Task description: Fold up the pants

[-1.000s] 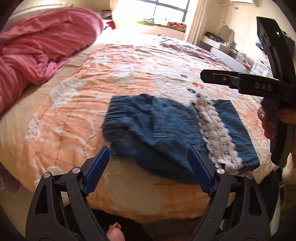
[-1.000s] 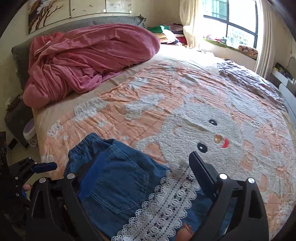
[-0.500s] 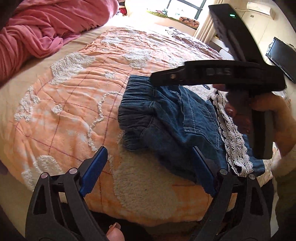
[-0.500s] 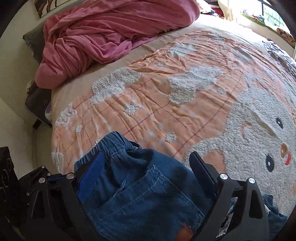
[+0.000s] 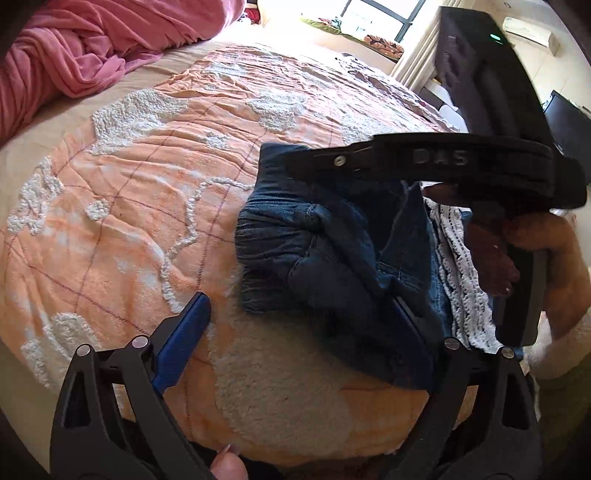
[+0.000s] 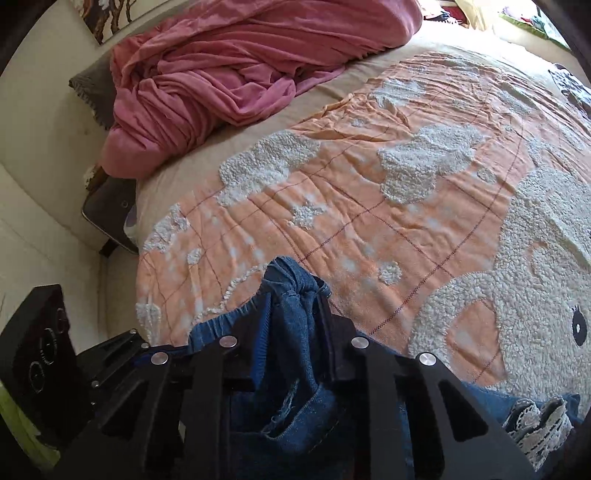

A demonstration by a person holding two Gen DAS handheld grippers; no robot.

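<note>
Both tongs differ: your right gripper (image 6: 295, 314) is closing on the denim pants' (image 5: 325, 258) far waistband to lift it, while your left gripper (image 5: 299, 325) gapes empty near the hem.

Orange quilted bedspread (image 6: 369, 221) with fluffy white cartoon appliqué (dark eye showing) covers bed. Crumpled pink blanket (image 6: 240, 70) heaped at head end. Sunlit window (image 5: 373, 14) beyond.
</note>
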